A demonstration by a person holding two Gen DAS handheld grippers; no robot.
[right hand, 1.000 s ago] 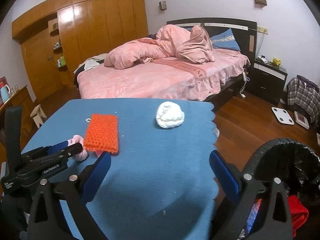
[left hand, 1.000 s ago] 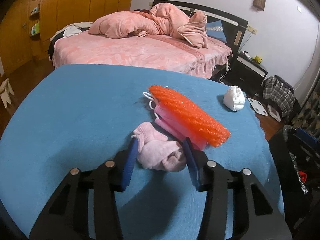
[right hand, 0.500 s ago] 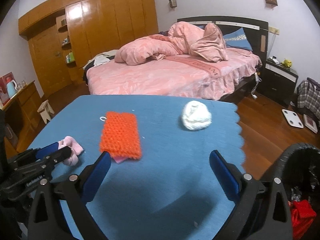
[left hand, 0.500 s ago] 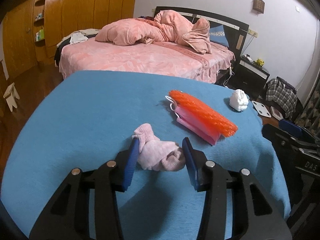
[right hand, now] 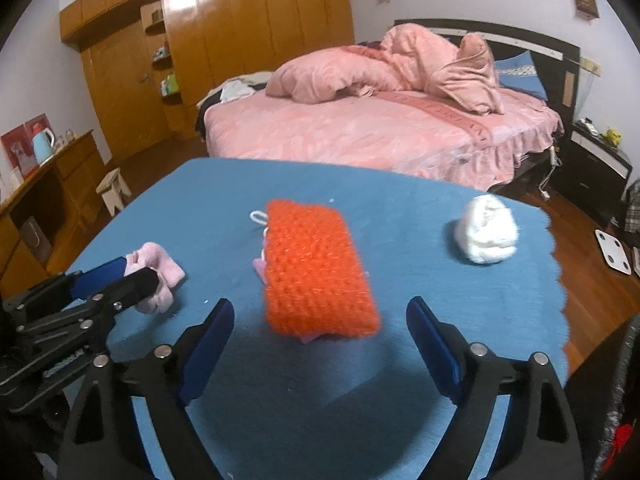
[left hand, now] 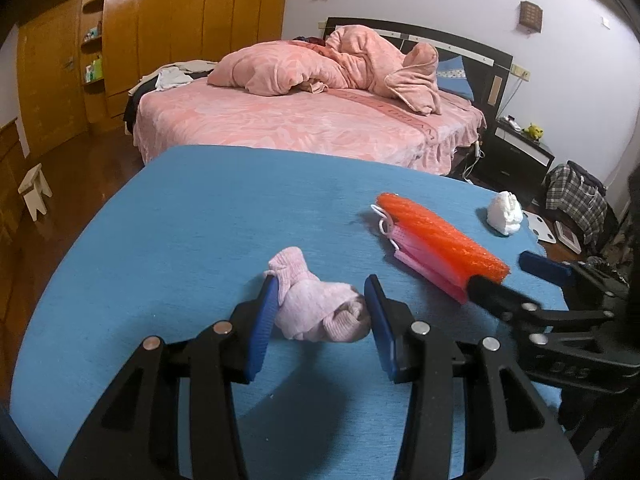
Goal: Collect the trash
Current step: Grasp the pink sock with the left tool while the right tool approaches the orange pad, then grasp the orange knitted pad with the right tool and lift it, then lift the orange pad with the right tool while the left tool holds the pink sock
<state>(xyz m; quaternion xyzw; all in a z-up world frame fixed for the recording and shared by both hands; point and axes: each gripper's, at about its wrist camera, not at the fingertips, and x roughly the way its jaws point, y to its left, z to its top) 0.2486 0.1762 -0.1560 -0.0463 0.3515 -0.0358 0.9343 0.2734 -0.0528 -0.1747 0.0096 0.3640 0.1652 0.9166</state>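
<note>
A crumpled pink sock [left hand: 316,307] lies on the blue table [left hand: 200,220] between the jaws of my left gripper [left hand: 320,312], which is part open around it, left pad touching. The sock also shows in the right wrist view [right hand: 156,276]. An orange knitted pad [right hand: 316,268] lies over a pink face mask [left hand: 412,256] at mid table. My right gripper [right hand: 320,340] is wide open and empty just short of the orange pad. A white crumpled wad [right hand: 486,234] lies near the table's right edge.
A pink bed [left hand: 312,120] stands beyond the table. Wooden wardrobes [right hand: 224,48] line the far left wall. A small stool [left hand: 34,190] is on the floor at left. A black trash bin's rim [right hand: 624,400] shows at the right edge, low.
My right gripper has moved left and forward from the bin side to the orange pad. My left gripper stays around the pink sock, jaws slightly narrower.
</note>
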